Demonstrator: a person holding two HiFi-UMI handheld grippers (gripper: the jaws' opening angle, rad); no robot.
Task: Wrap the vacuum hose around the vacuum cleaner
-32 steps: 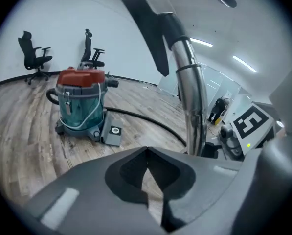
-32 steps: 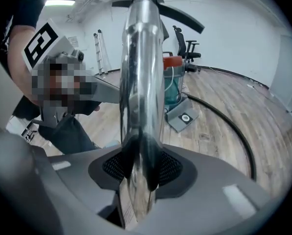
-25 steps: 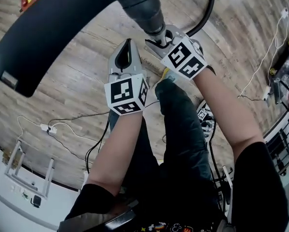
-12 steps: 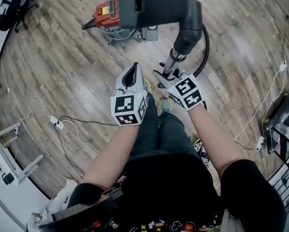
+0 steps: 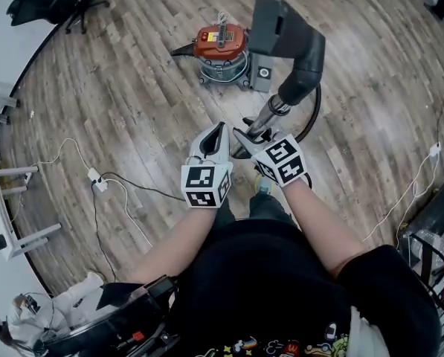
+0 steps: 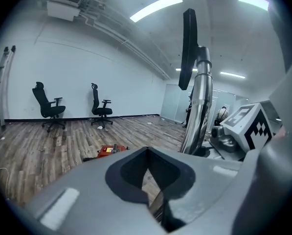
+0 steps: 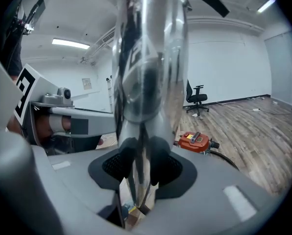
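Note:
The red-topped vacuum cleaner (image 5: 222,50) stands on the wood floor ahead of me; it also shows small in both gripper views (image 6: 106,151) (image 7: 194,142). Its black hose (image 5: 313,114) curves down from the wand's upper end to the floor. My right gripper (image 5: 250,131) is shut on the shiny metal wand (image 5: 268,116), which rises between its jaws (image 7: 148,58) up to the grey floor head (image 5: 277,22). My left gripper (image 5: 216,131) hangs just left of the wand, jaws together and empty (image 6: 146,151).
Black office chairs (image 5: 62,2) stand at the far left. A white power strip (image 5: 95,178) with cables lies on the floor at my left. Another white cable (image 5: 415,177) runs at the right, near a dark rack (image 5: 430,236). A white frame (image 5: 6,199) stands at the left edge.
Both grippers have come up together with the wand, and the floor now lies farther below. The floor head has swung away from the camera, and the vacuum cleaner has come into view.

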